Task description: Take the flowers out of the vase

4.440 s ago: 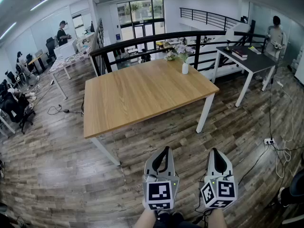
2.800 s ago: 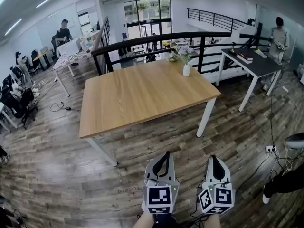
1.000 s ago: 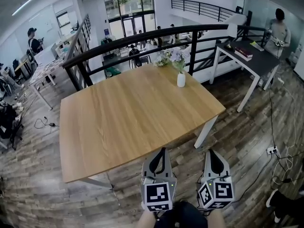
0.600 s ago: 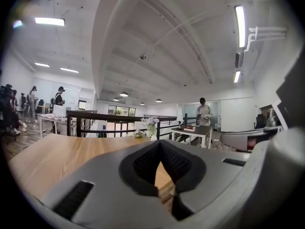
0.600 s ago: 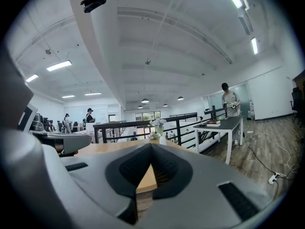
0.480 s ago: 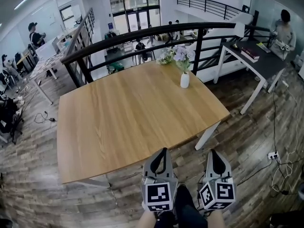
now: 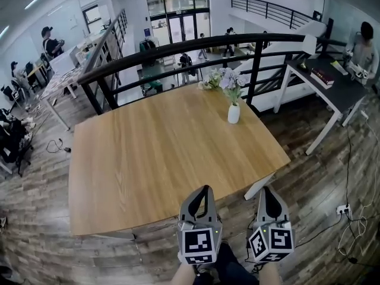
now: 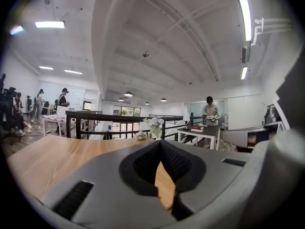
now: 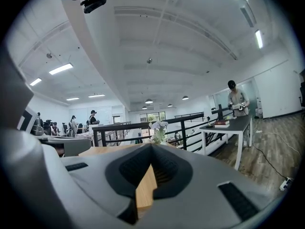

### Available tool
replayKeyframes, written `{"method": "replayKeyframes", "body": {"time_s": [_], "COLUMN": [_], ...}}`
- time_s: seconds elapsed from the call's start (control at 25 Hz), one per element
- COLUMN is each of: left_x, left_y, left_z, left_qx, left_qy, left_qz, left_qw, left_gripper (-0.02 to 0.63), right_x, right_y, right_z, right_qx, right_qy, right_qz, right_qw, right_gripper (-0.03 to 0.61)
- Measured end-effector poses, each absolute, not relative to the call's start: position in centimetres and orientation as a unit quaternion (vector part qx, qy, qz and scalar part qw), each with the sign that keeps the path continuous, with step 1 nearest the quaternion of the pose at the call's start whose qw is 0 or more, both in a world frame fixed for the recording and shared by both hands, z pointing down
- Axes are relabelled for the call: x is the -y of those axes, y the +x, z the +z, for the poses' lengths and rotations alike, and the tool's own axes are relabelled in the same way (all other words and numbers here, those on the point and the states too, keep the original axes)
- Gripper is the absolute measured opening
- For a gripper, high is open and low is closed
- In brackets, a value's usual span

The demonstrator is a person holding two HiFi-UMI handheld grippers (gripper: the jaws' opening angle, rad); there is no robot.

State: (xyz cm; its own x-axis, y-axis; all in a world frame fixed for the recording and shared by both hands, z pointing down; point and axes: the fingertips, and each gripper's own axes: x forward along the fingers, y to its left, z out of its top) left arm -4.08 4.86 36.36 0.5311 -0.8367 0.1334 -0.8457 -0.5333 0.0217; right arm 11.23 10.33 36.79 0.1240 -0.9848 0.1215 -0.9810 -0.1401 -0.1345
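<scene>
A small white vase (image 7: 234,114) stands near the far right corner of the wooden table (image 7: 148,153), with pale lilac and white flowers (image 7: 228,79) upright in it. A second pale bunch (image 7: 209,82) lies on the tabletop just behind it. My left gripper (image 7: 205,190) and right gripper (image 7: 268,190) are side by side at the table's near edge, far short of the vase, both shut and empty. In the left gripper view the gripper (image 8: 159,142) points across the tabletop at the flowers (image 8: 155,122). In the right gripper view the gripper (image 9: 151,145) points at the flowers (image 9: 158,126) too.
A black railing (image 7: 178,46) runs behind the table's far edge. To the right stands a dark desk (image 7: 332,79) with books, and a person (image 7: 368,49) beside it. Cables and a power strip (image 7: 342,209) lie on the wood floor at the right. More people are at desks far left.
Both grippers have come forward together to the table's near edge, still shut. The table and vase now lie nearer and lower in the head view.
</scene>
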Motion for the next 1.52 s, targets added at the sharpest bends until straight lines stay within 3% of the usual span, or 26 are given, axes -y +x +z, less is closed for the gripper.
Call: {"method": "replayKeyframes", "body": {"time_s": [0.92,1.52], "left_x": [3.8,6.2], "left_y": [4.8,4.5], "left_z": [35.7,36.3], "left_qx": [0.504,0.521], "left_qy": [0.861,0.850], "left_qz": [0.058,0.065], "left_qw": [0.034,0.040], "left_gripper": [0.035,0.036], "right_x": [-1.2,1.6], "right_y": [20.9,21.2], "right_z": [36.3,37.0], "right_qx": [-0.672,-0.680], "right_qy": [-0.734,-0.725], "right_qz": [-0.092,-0.100], "right_qw": [0.029,0.033], "right_gripper": [0.006,0.006]}}
